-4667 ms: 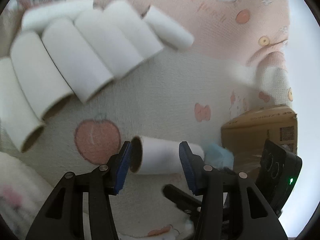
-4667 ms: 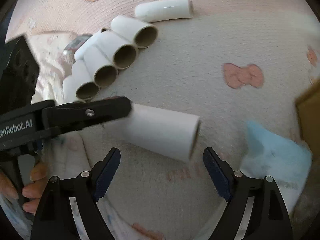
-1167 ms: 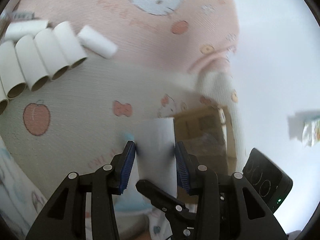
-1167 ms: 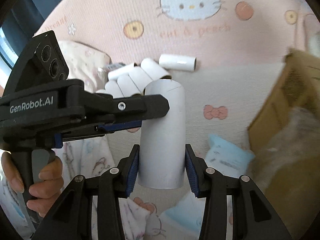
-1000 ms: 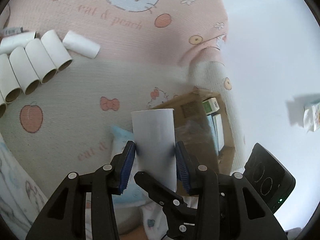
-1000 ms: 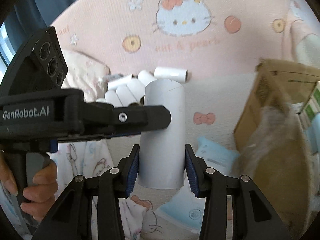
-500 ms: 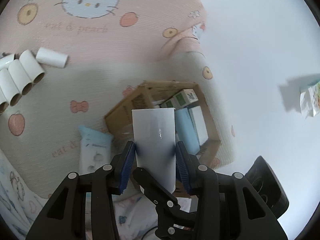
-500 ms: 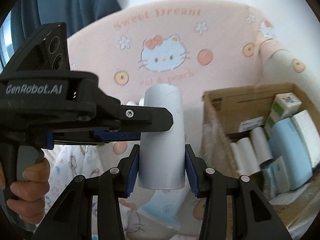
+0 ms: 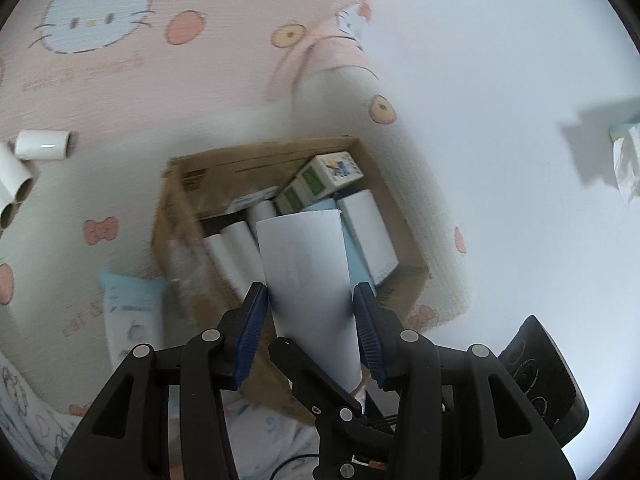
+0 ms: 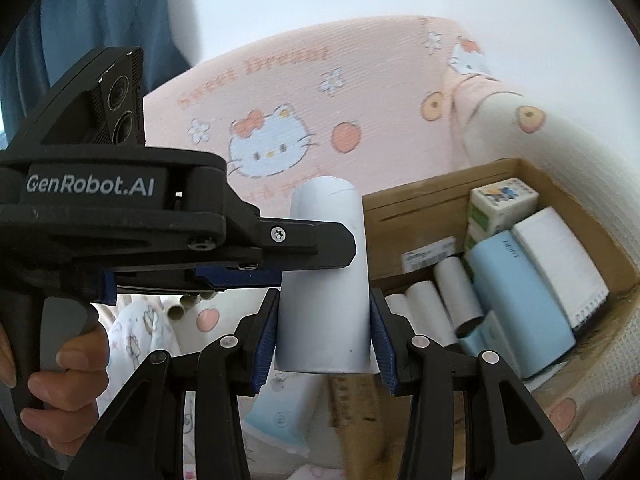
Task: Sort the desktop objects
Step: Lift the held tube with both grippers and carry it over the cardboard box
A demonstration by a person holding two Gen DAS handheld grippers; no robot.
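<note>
Right claw [image 10: 323,344]: both pads pressed on a white cardboard tube [image 10: 326,280], held upright above the near edge of the cardboard box [image 10: 416,204]. Left claw [image 9: 307,330]: jaws opening, same tube [image 9: 308,276] between them, small gaps at the pads; a hand [image 10: 60,368] holds its grip at 8 o'clock in the right wrist view. Box holds more white tubes [image 10: 456,292], a pale blue pack [image 10: 516,304], a white notebook [image 10: 560,264] and small cartons [image 10: 500,200]. Loose tubes [image 9: 42,145] lie at 9 o'clock on the bed cover [image 9: 120,80].
</note>
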